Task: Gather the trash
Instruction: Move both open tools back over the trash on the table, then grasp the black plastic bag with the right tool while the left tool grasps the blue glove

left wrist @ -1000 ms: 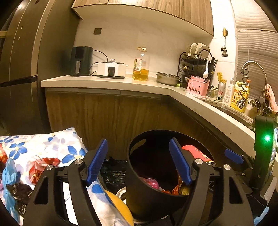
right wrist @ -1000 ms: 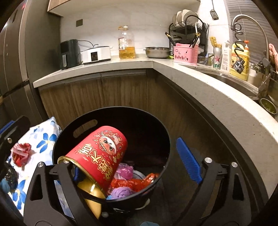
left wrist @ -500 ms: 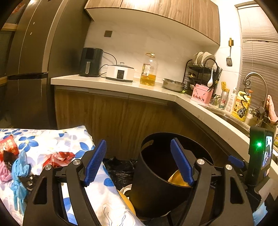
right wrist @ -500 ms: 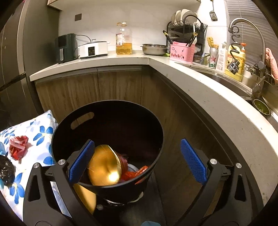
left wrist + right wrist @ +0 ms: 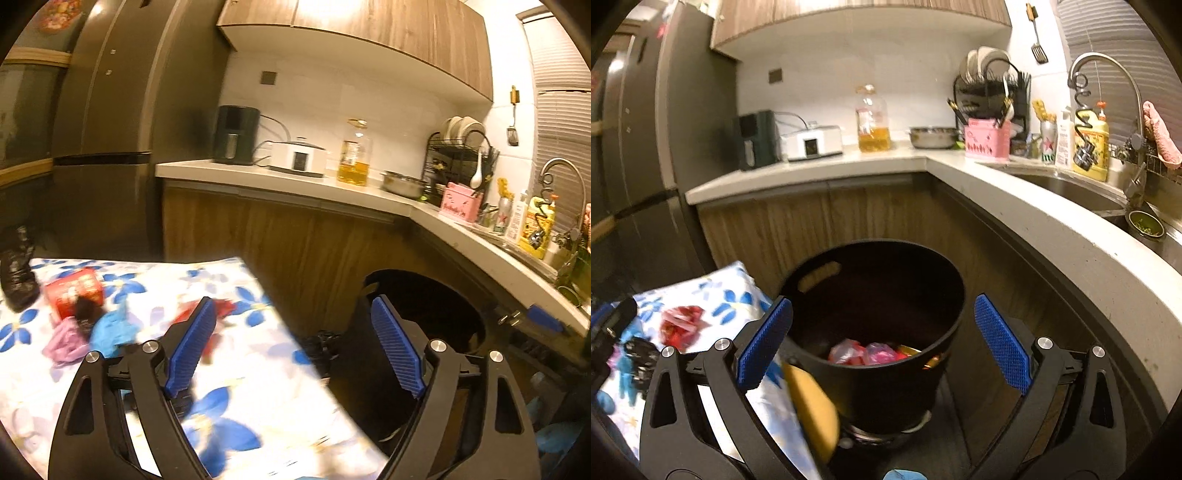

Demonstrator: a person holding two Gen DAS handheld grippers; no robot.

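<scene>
Kitchen corner, warm light; floral cloth (image 5: 266,398) spread over a low surface left of the black bin (image 5: 879,325), which stands upright against the wooden cabinets, mouth up.

Progress: partly done. Bin already holds red and pink wrappers (image 5: 864,352) at its bottom. Still on the cloth, left of the bin: red box (image 5: 74,291), purple scrap (image 5: 64,341), blue scrap (image 5: 112,330), crumpled red wrapper (image 5: 218,308); a black bag (image 5: 16,271) sits at the cloth's far left edge. Judgement: several pieces left to collect.

Orientation: red box lies on its side, long axis roughly across the view; blurred, so no finer reading.

Left tool (image 5: 293,350): jaws have just been opening, now wide, nothing between them, over the cloth's edge beside the bin.

Right tool (image 5: 882,347): wide, empty, framing the bin.
</scene>
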